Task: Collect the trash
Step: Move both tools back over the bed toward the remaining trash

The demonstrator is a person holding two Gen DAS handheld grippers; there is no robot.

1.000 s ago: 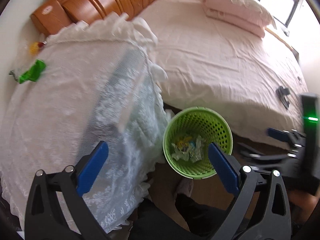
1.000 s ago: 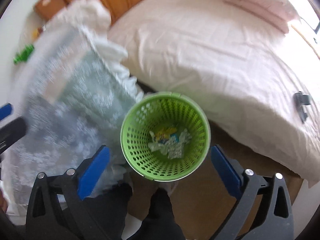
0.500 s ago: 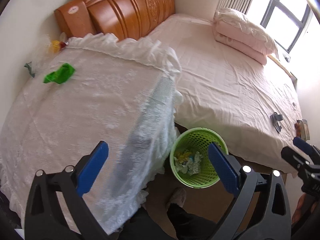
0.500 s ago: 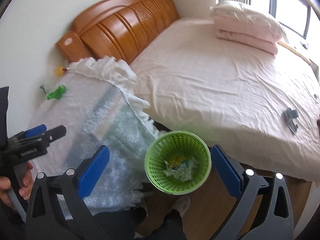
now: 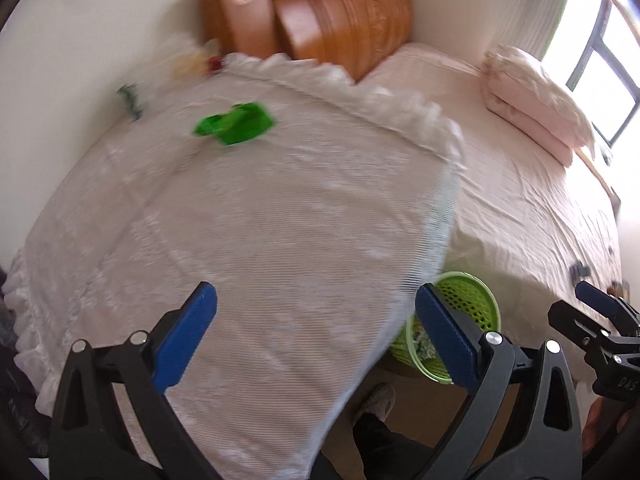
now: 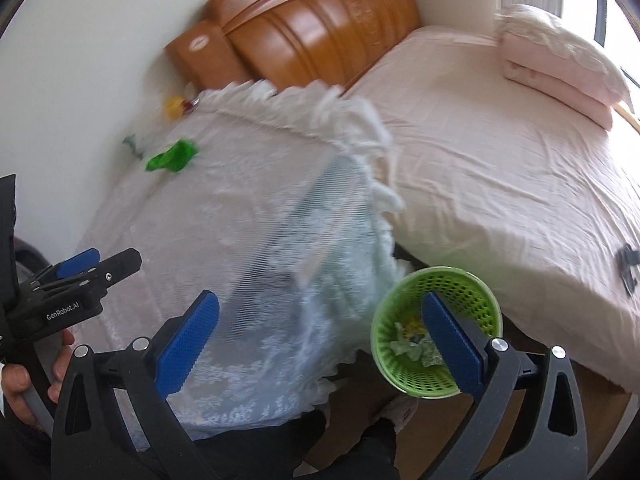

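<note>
A crumpled green wrapper point(image 5: 236, 123) lies on the white lace-covered table point(image 5: 248, 232), toward its far side; it also shows in the right wrist view point(image 6: 173, 156). A green perforated bin point(image 6: 436, 344) with crumpled trash inside stands on the floor between table and bed, partly hidden behind the table corner in the left wrist view point(image 5: 460, 320). My left gripper point(image 5: 316, 336) is open and empty above the table's near part. My right gripper point(image 6: 320, 344) is open and empty, above the table's edge and the bin.
More small items, one yellow point(image 6: 175, 106) and one dark green point(image 5: 129, 98), lie at the table's far edge by the wall. A pink bed point(image 6: 500, 152) with wooden headboard point(image 6: 312, 28) and folded quilt point(image 6: 560, 60) lies to the right. A dark object point(image 6: 628, 260) rests on it.
Both grippers have risen away from the bin and swung left toward the table. The green wrapper now sits nearer the centre of the left view. Both stay open.
</note>
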